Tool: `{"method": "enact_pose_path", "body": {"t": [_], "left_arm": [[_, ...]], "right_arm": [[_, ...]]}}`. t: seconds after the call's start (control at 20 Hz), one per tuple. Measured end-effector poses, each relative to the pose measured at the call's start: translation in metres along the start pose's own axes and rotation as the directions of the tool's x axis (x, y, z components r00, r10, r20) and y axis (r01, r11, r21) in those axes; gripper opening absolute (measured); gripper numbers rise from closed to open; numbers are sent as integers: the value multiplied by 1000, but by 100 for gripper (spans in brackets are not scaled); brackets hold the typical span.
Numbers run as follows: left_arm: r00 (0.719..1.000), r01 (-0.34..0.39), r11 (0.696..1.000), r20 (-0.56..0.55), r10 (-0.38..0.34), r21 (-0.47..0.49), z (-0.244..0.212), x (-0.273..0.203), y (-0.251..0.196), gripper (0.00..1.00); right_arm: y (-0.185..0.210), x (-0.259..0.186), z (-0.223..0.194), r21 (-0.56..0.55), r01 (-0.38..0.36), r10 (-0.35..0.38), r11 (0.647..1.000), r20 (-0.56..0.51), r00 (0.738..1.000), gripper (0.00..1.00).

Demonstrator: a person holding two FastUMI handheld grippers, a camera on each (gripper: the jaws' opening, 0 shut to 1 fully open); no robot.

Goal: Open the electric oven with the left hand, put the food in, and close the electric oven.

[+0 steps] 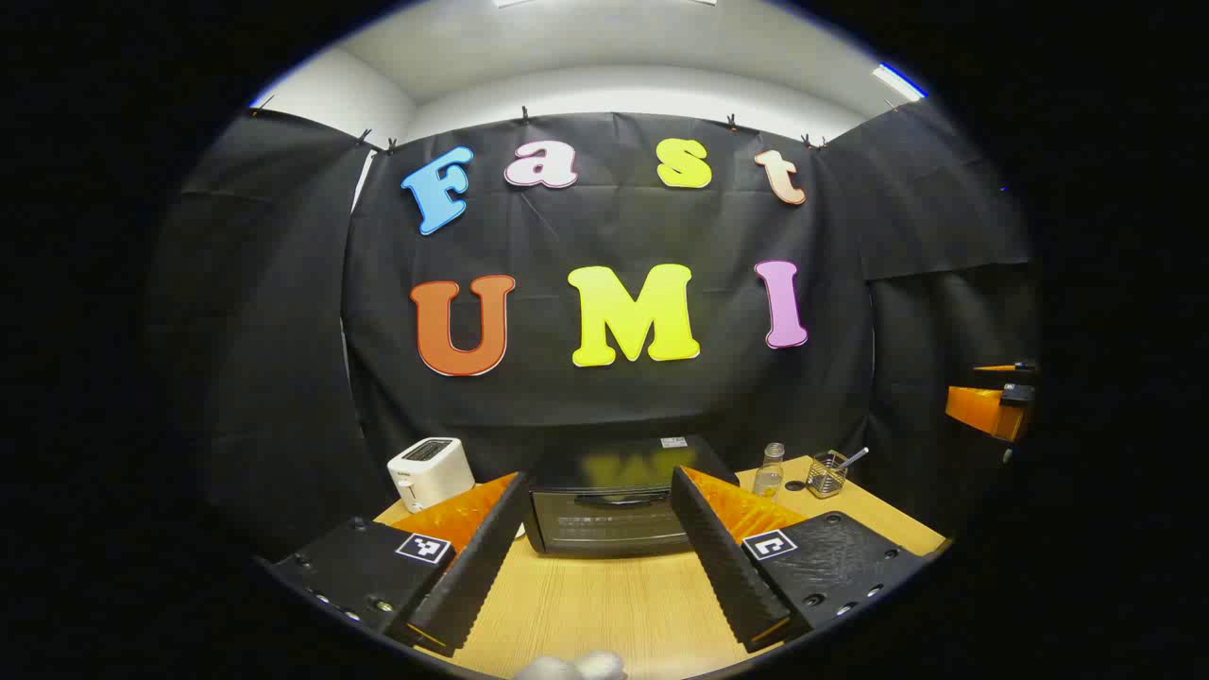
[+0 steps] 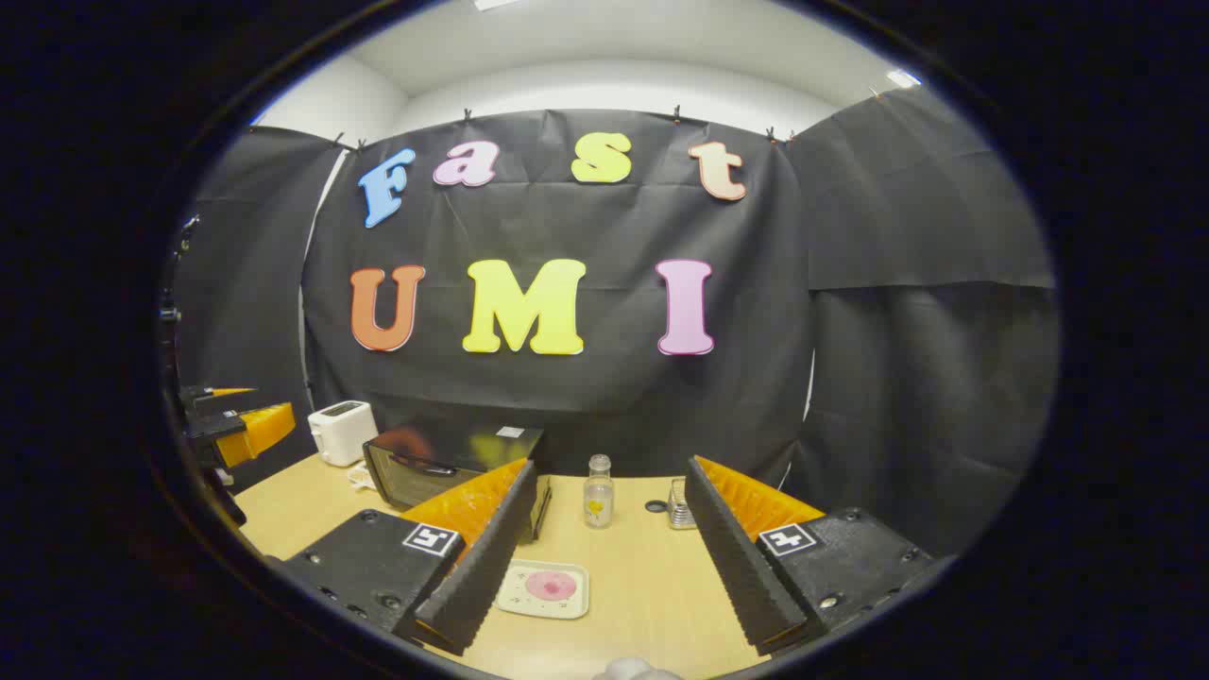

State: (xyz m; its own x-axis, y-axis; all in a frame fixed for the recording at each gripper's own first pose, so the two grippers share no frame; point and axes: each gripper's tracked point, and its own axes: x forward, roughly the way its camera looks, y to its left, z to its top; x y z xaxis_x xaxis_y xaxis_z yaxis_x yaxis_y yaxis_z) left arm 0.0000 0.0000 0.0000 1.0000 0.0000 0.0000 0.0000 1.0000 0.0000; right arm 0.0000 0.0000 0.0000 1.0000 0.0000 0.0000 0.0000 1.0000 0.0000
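Left gripper view looks straight at the electric oven, whose door is closed, so the first step is not yet done. The left gripper hangs above the wooden table with its 2 fingers spread wide and nothing between them; lined up on the oven front like this, it looks set to reach for the door handle along the top edge of the glass.

In the right gripper view the right gripper is also wide open and empty. Between its fingers, on the table, lies a small white tray carrying a round pink piece of food, near and in front of the oven's right end. That placement suits a pickup once the door is down.

A white toaster stands to the oven's left. On its right are a small glass bottle, a dark cap beside it and a wire holder with a utensil. My guess is the bottle, near the oven's right side, is the likeliest thing to knock when the food goes in.
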Motion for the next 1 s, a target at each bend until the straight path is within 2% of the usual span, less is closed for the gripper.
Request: {"method": "enact_pose_path", "body": {"t": [0.05,0.5,0.6,0.65,1.0], "left_arm": [[1000,3,1000,-5,-3,-2,-2,2,-1,96],[1000,7,1000,-6,-7,-2,-8,30,0,96],[1000,12,1000,-6,-12,2,-11,41,-3,100],[1000,12,1000,-4,-12,0,-11,47,-3,96],[999,46,999,-24,-46,-11,-32,109,-20,96]], "right_arm": [[-2,1,0,-3,3,-3,1000,1,1000,100],[-3,15,-1,-29,15,-16,999,-19,1000,98],[-2,19,-3,-36,11,-12,999,-29,1000,100],[-2,21,-4,-37,11,-13,999,-34,999,100],[-16,20,-9,-42,60,-63,997,-75,995,100]]}}
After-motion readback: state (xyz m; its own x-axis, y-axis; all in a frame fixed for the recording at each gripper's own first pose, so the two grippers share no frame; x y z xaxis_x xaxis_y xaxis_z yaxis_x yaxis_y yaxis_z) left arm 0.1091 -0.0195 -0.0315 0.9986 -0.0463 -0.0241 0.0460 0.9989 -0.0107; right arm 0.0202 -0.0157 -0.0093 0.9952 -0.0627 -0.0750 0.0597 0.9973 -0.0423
